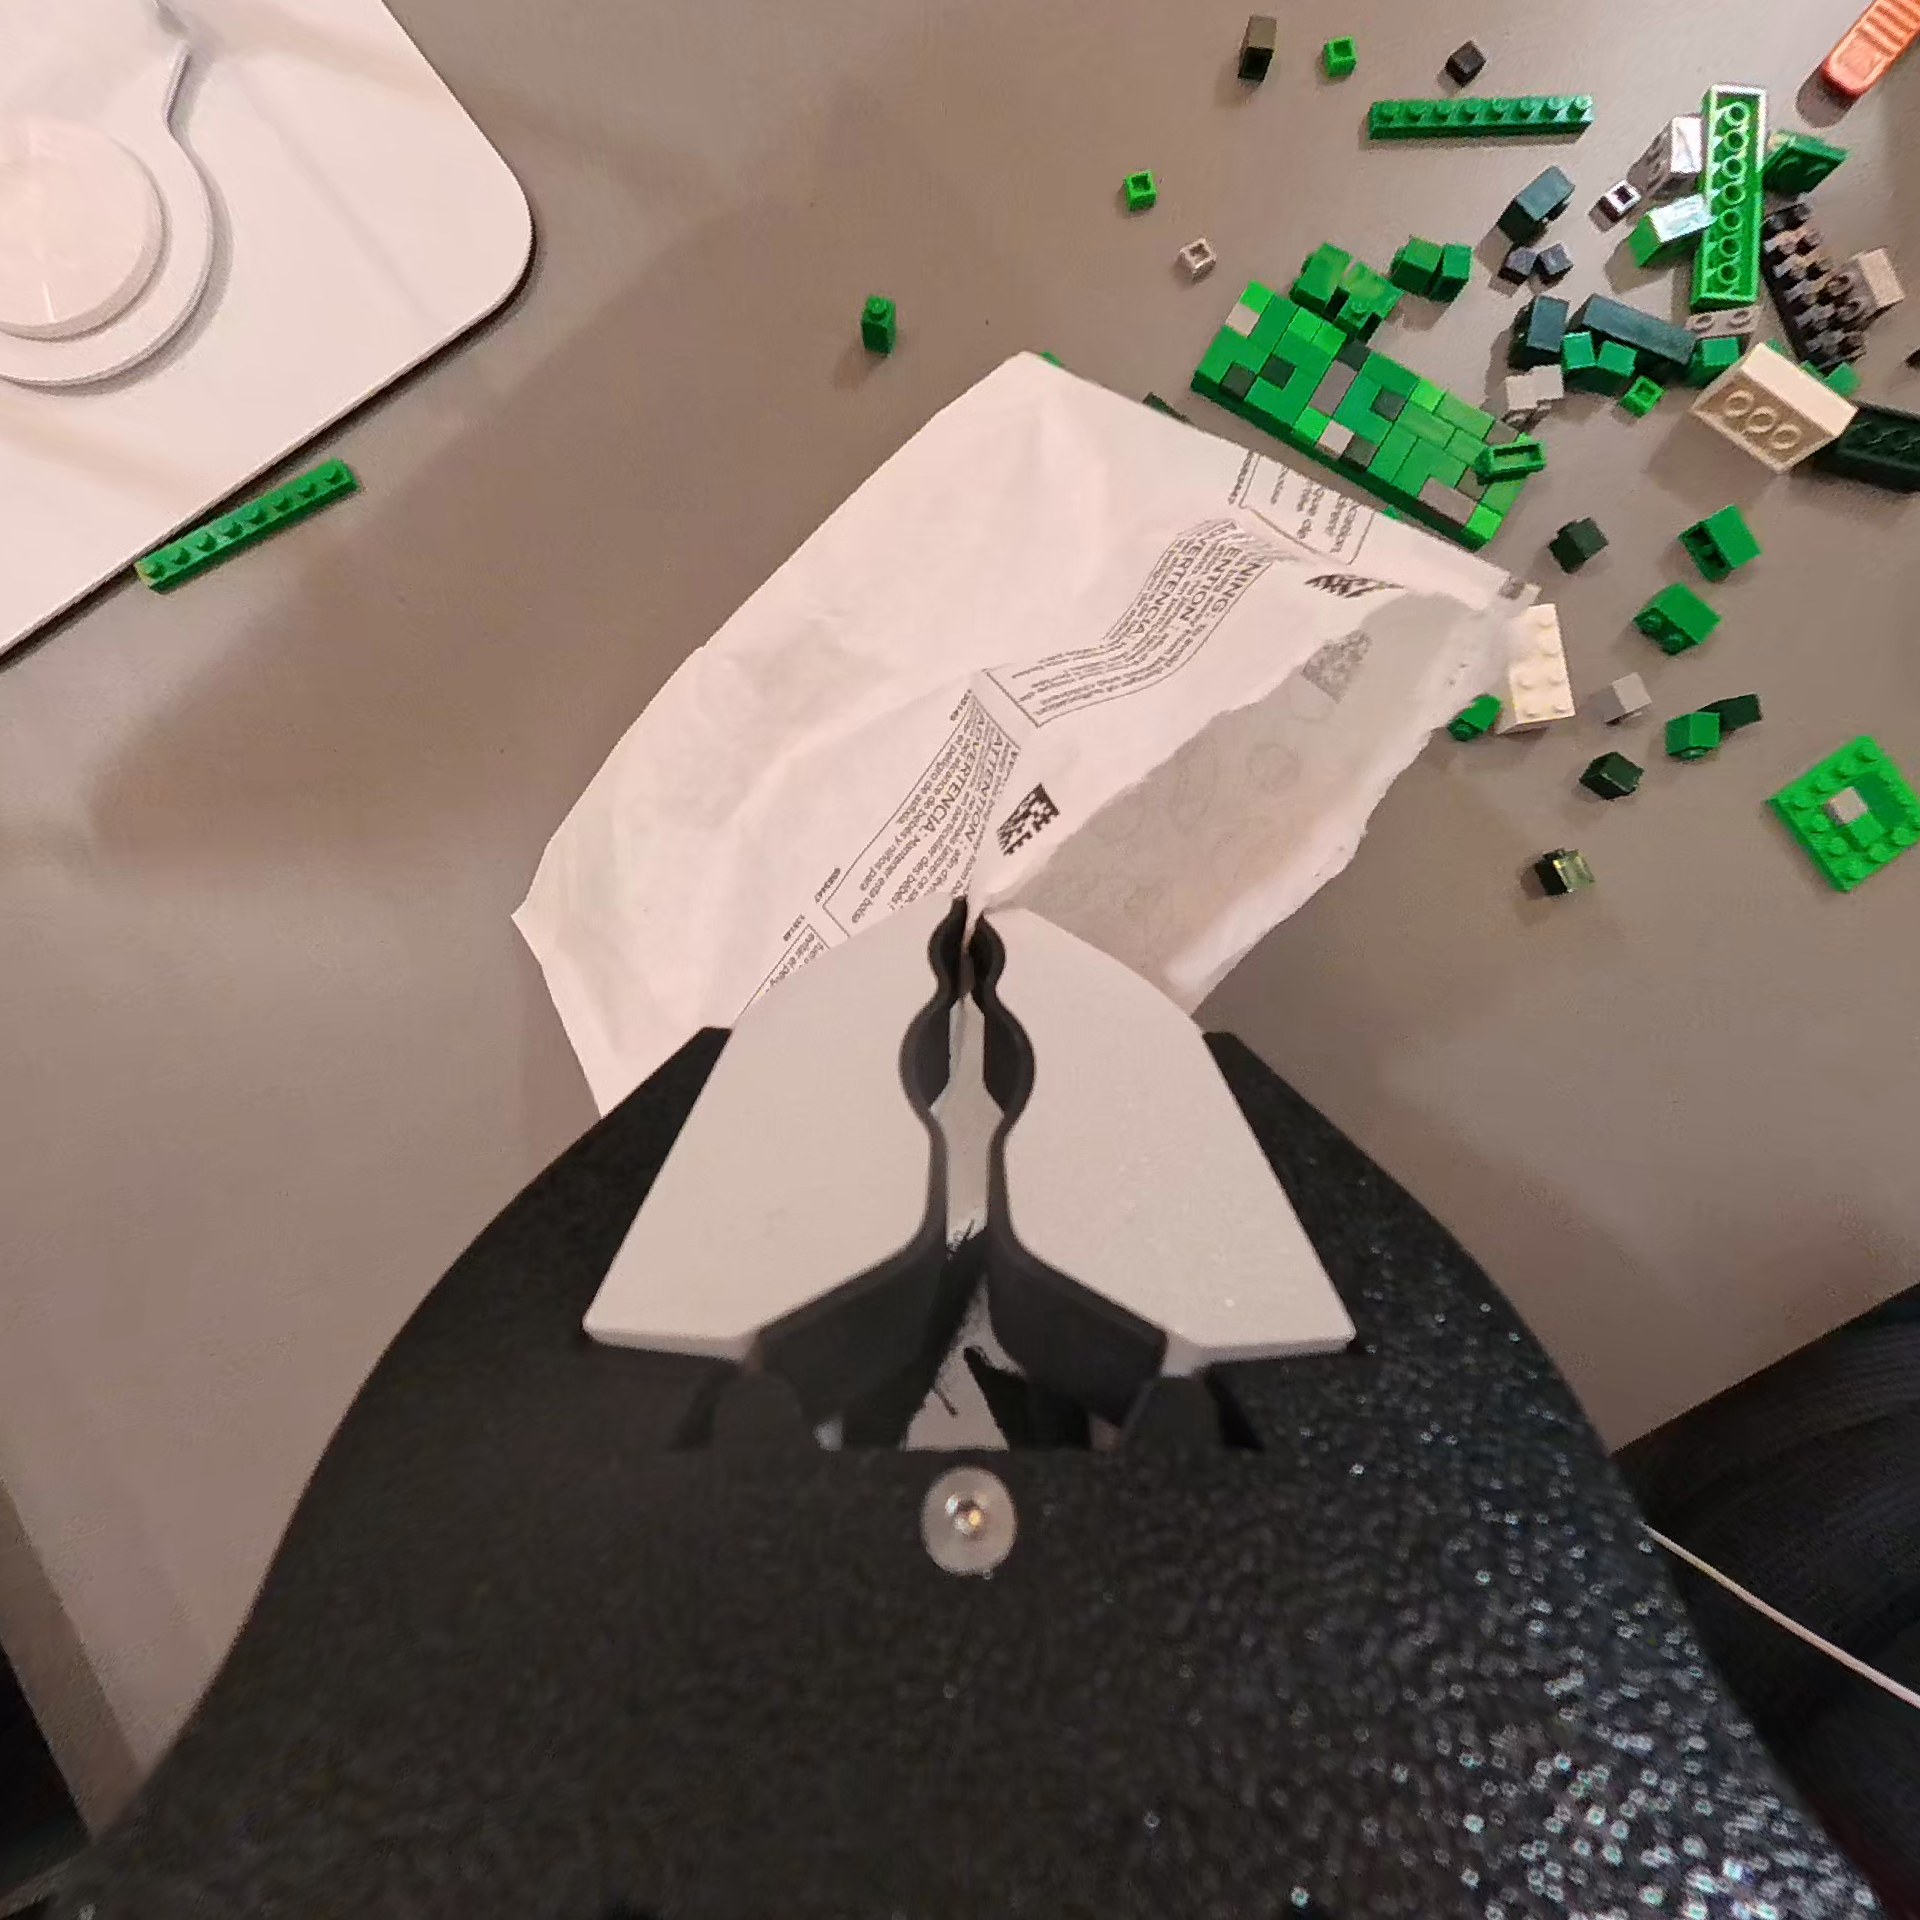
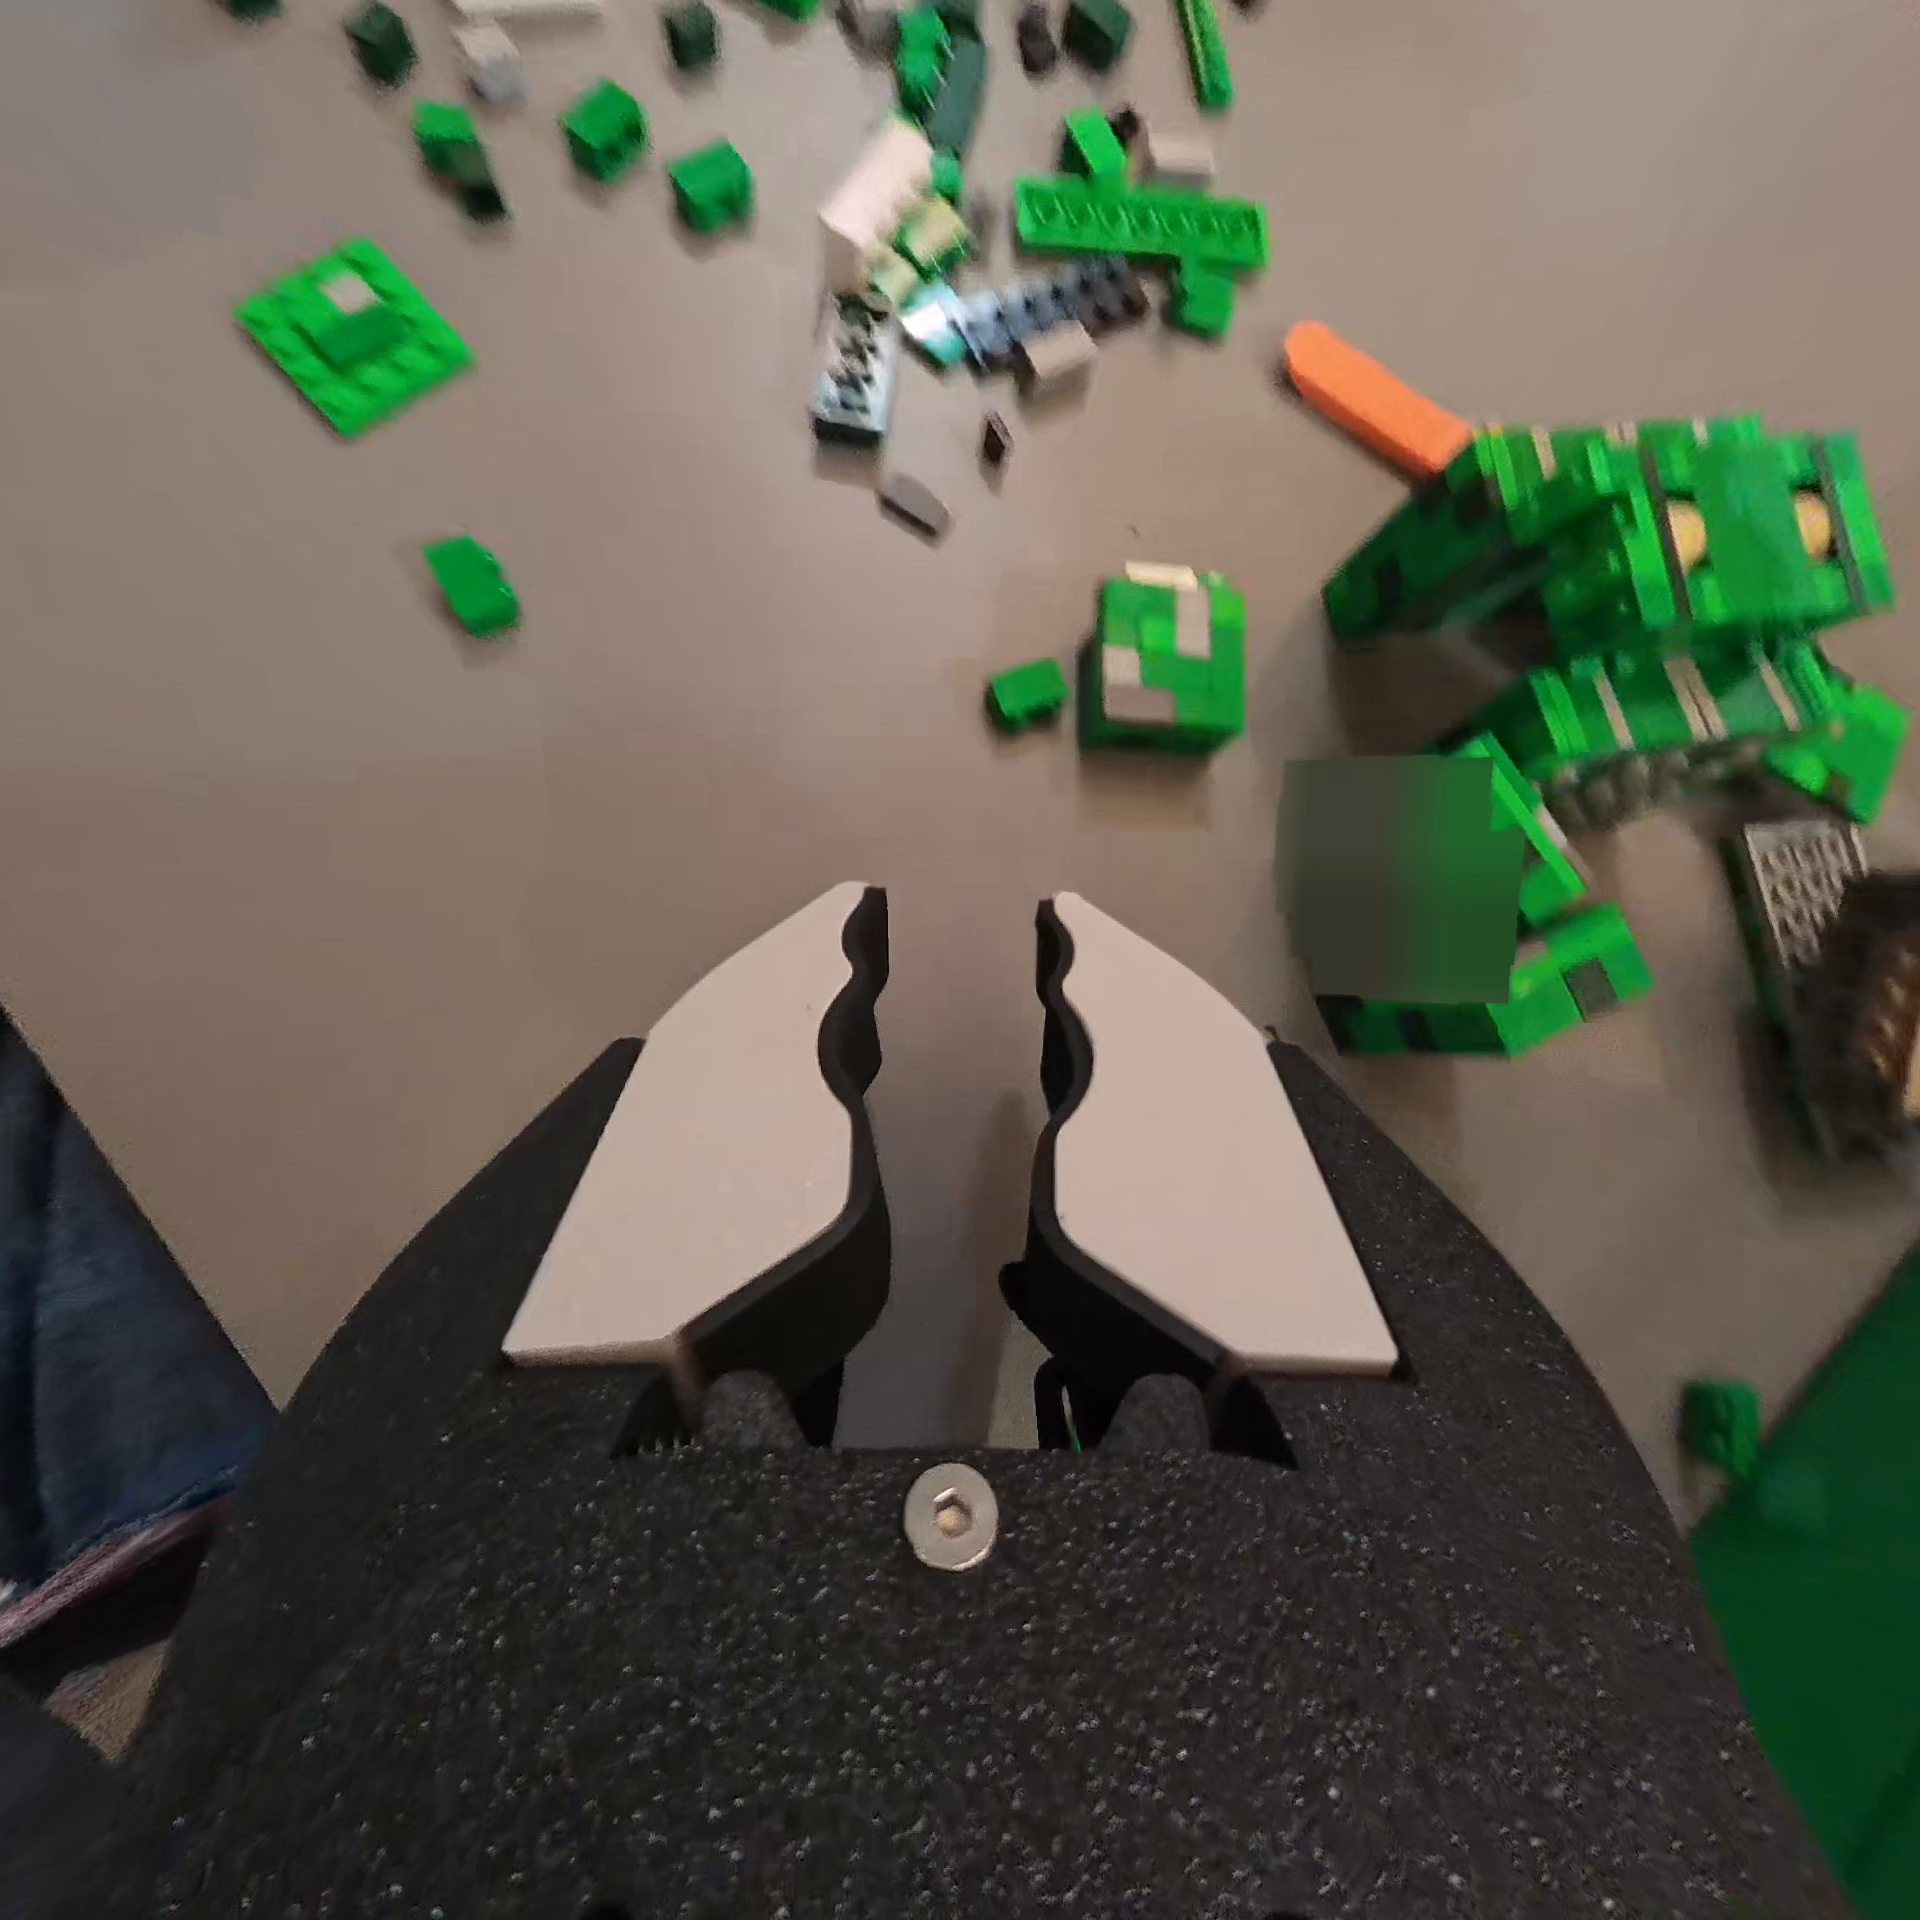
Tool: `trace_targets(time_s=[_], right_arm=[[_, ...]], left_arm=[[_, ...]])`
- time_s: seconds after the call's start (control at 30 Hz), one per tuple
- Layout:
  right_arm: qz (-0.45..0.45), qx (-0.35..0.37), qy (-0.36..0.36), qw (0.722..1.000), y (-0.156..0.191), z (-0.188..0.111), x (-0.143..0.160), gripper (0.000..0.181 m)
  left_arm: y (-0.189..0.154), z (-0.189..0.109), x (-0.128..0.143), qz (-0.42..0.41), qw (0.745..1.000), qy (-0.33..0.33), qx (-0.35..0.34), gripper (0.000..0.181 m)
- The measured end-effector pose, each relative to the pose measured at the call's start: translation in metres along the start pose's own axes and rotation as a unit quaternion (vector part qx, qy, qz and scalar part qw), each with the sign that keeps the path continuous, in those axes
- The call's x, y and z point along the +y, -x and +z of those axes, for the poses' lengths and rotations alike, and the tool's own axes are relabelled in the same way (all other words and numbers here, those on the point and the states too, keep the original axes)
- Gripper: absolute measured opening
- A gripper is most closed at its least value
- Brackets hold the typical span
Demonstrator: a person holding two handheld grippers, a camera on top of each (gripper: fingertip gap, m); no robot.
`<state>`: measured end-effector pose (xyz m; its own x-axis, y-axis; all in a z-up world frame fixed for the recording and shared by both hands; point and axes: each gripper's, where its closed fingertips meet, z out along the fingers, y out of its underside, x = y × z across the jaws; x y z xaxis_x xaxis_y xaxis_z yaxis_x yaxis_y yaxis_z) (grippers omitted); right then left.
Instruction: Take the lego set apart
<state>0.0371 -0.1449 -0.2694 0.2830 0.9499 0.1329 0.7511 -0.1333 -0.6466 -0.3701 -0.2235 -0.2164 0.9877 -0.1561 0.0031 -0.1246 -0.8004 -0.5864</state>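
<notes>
My left gripper point(image 1: 968, 925) is shut on the edge of a torn white paper bag point(image 1: 935, 665) with printed text, which hangs open toward the right. Loose green, grey and white lego pieces point(image 1: 1662, 623) lie scattered at the upper right, with a flat green tiled panel point(image 1: 1361, 416) beside the bag. My right gripper point(image 2: 961, 914) is open and empty above the grey table. A partly built green lego model point(image 2: 1662, 644) lies to its right. A small green cube assembly point(image 2: 1164, 665) sits ahead, and a green square plate point(image 2: 353, 327) lies at upper left.
A white tray point(image 1: 208, 260) sits at the upper left in the left wrist view, with a long green strip point(image 1: 244, 525) by its edge. An orange separator tool point(image 2: 1371, 400) lies by the model. A large green baseplate point(image 2: 1829, 1621) is at the lower right. A person's denim leg point(image 2: 94, 1299) shows at left. The left gripper's tips are roughly 40 cm from the right gripper's. From my right tips it is roughly 15 cm to the green square plate point(image 2: 353, 327); from my left, 25 cm. The flat green tiled panel point(image 1: 1361, 416) is about 20 cm from my left fingertips.
</notes>
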Motion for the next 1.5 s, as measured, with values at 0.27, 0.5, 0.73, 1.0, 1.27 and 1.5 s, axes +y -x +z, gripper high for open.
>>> trace_targets(time_s=[0.27,0.5,0.73,1.0,1.27,1.5], right_arm=[[0.096,0.094,0.067,0.989,-0.038,-0.039,0.048,0.031],[0.03,0.065,0.012,0.997,-0.028,-0.023,0.011,0.035],[-0.022,0.01,-0.046,0.999,-0.016,0.007,-0.037,0.035],[-0.099,-0.11,-0.092,0.985,0.015,0.052,-0.099,0.033],[-0.137,-0.139,-0.006,0.981,0.016,0.084,-0.099,0.021],[-0.068,-0.192,0.08,0.976,0.025,0.1,-0.083,0.02]], left_arm=[[0.001,-0.003,0.0,-0.003,1.0,-0.009,0.006,0.0],[0.001,0.0,0.003,-0.007,1.0,-0.002,0.012,0.0],[0.008,-0.006,0.004,-0.017,1.0,-0.009,0.003,0.0],[0.015,-0.011,0.007,-0.027,1.0,-0.015,-0.007,0.0],[0.018,-0.013,0.008,-0.033,0.999,-0.02,0.001,0.0],[0.016,-0.013,0.008,-0.03,0.999,-0.022,0.007,0.0]])
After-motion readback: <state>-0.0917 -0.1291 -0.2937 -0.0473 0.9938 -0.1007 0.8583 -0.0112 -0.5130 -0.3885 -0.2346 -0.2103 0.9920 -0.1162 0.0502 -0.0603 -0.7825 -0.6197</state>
